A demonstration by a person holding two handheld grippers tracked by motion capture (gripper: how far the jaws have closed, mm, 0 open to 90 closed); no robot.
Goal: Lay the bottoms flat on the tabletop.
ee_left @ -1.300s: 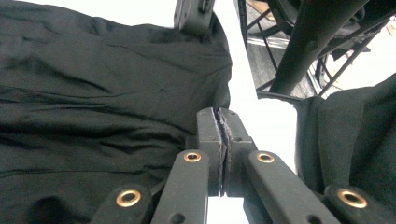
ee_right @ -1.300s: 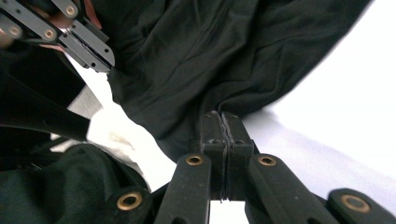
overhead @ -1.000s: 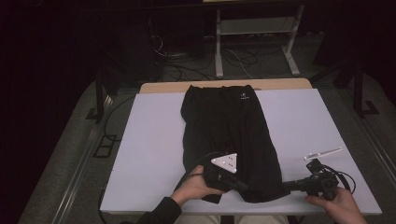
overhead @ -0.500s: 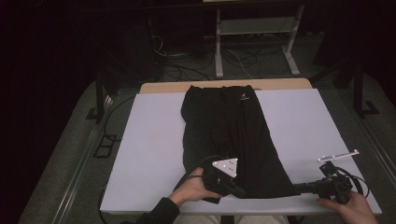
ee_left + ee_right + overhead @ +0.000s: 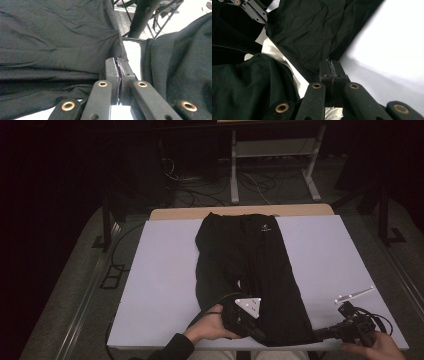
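1. High view shows the black garment (image 5: pixel 250 275) lying lengthwise down the middle of the white surface (image 5: pixel 160 285), its near hem at your edge.
2. Your left tool (image 5: pixel 260 337) sits at the near hem's middle; your right tool (image 5: pixel 320 334) is at the hem's right corner.
3. Left gripper view: your left tool (image 5: pixel 117 72) is clamped tight on a thin fold of cloth.
4. Right gripper view: your right tool (image 5: pixel 331 72) is likewise pinched shut on the fabric edge.
5. Judging by this, both grips are made; the lifting, folding or spreading is yet to come, with the cloth flat and somewhat wrinkled.
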